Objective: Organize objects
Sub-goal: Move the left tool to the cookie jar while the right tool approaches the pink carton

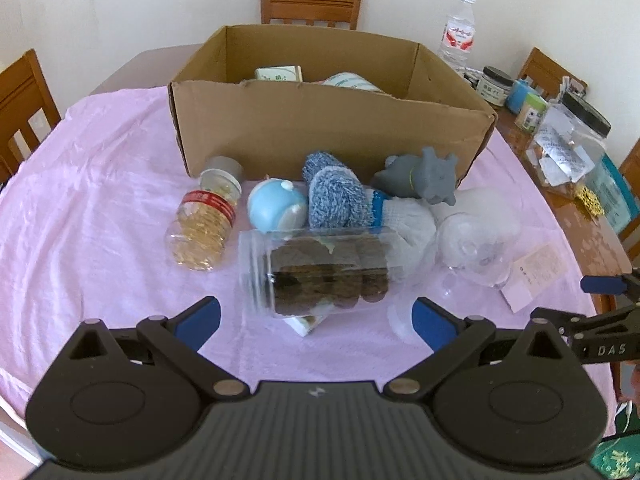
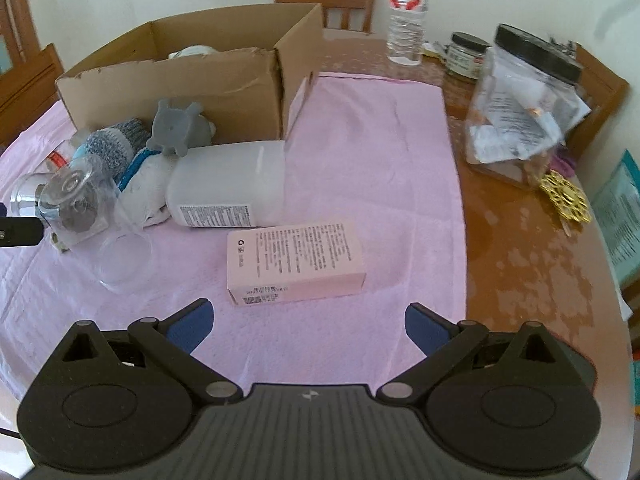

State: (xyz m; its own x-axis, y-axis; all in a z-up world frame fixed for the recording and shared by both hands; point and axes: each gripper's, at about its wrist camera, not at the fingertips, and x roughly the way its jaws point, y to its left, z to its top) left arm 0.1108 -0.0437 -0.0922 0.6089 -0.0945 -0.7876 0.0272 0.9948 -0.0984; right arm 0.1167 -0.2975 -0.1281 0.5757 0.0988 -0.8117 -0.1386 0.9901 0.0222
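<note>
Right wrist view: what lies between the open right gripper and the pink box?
Only bare pink tablecloth. In the right wrist view, the right gripper is open and the pink box lies just ahead of its fingertips.

The left matte-black plastic gripper (image 1: 316, 322) has blue finger pads (image 1: 199, 320), silver pivot screws and a ribbed grey centre. At its frame's right edge, white "DAS" lettering marks the right black gripper (image 2: 308, 326).

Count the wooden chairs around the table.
4 visible from the left wrist: one chair behind the cardboard box, one at the left edge, two at the right. More may sit out of frame.
</note>
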